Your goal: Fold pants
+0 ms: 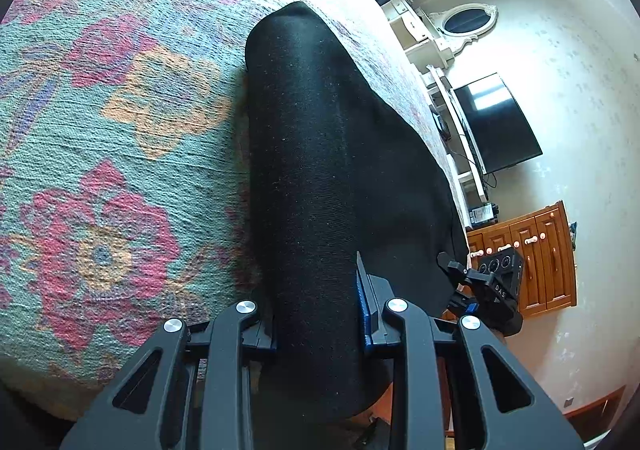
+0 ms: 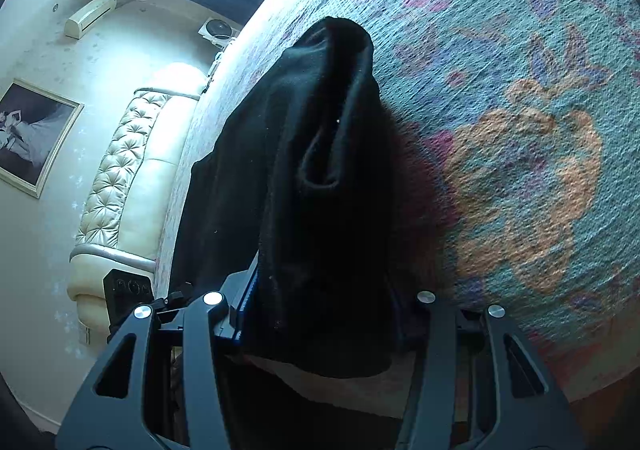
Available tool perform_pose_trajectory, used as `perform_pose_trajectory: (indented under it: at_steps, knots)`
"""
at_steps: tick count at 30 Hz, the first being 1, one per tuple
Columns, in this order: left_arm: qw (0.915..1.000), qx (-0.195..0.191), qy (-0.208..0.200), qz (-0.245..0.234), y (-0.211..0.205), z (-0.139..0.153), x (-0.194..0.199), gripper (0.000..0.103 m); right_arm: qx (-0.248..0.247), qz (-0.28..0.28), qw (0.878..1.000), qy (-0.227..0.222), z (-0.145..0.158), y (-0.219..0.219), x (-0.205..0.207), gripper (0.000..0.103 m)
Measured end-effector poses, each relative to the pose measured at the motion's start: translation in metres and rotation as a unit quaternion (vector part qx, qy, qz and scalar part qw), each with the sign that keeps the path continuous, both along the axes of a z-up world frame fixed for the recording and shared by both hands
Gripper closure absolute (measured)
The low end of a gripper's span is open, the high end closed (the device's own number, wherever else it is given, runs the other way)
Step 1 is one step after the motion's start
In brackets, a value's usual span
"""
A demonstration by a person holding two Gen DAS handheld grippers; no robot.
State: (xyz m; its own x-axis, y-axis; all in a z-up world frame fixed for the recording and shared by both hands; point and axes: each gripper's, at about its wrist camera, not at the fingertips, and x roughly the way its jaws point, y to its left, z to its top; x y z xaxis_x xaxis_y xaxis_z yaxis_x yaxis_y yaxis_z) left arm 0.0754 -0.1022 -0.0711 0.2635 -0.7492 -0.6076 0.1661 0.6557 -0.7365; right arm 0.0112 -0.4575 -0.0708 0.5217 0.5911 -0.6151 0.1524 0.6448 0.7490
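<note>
Black pants [image 1: 320, 150] lie in a long bunched strip on the flowered bedspread [image 1: 120, 138], near its edge. My left gripper [image 1: 316, 314] is shut on the near end of the strip, and fabric fills the gap between its blue-edged pads. In the right wrist view the pants [image 2: 312, 170] rise as a folded ridge with an open hem facing me. My right gripper [image 2: 320, 310] is shut on this thicker bundle. Each gripper shows beside the other: the right gripper [image 1: 492, 286] at the bed's edge, and the left gripper [image 2: 128, 290] low at the left.
The bedspread [image 2: 520, 138] stretches wide beside the pants. Past the bed's edge stand a wall television [image 1: 496, 122], a wooden cabinet [image 1: 532, 262] and a white shelf unit [image 1: 436, 46]. A padded headboard [image 2: 120, 178] and a framed picture [image 2: 32, 134] are on the other side.
</note>
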Motion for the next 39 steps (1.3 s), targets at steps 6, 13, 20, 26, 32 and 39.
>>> perform_pose_trajectory:
  at_steps: [6, 13, 20, 26, 32, 39]
  knots:
    - [0.9999, 0.001, -0.007, 0.010, 0.013, 0.000, 0.000, 0.076, -0.008, 0.006, 1.000, 0.007, 0.003, 0.019, 0.007, 0.054]
    - [0.9993, -0.004, -0.005, 0.038, 0.038, 0.000, -0.003, 0.076, -0.012, 0.029, 0.999, 0.013, 0.001, 0.053, 0.024, 0.054]
    - [0.9977, -0.008, -0.007, 0.067, 0.062, -0.001, -0.011, 0.076, -0.012, 0.055, 0.998, 0.019, -0.002, 0.084, 0.043, 0.054]
    - [0.9956, -0.019, -0.002, 0.092, 0.082, -0.003, -0.017, 0.076, -0.012, 0.074, 0.997, 0.022, -0.003, 0.110, 0.059, 0.054]
    - [0.9932, -0.027, -0.005, 0.113, 0.104, -0.004, -0.027, 0.076, -0.009, 0.087, 0.996, 0.023, -0.006, 0.130, 0.068, 0.054]
    - [0.9919, -0.038, 0.001, 0.121, 0.119, -0.009, -0.034, 0.075, -0.003, 0.093, 0.995, 0.023, -0.011, 0.142, 0.072, 0.054]
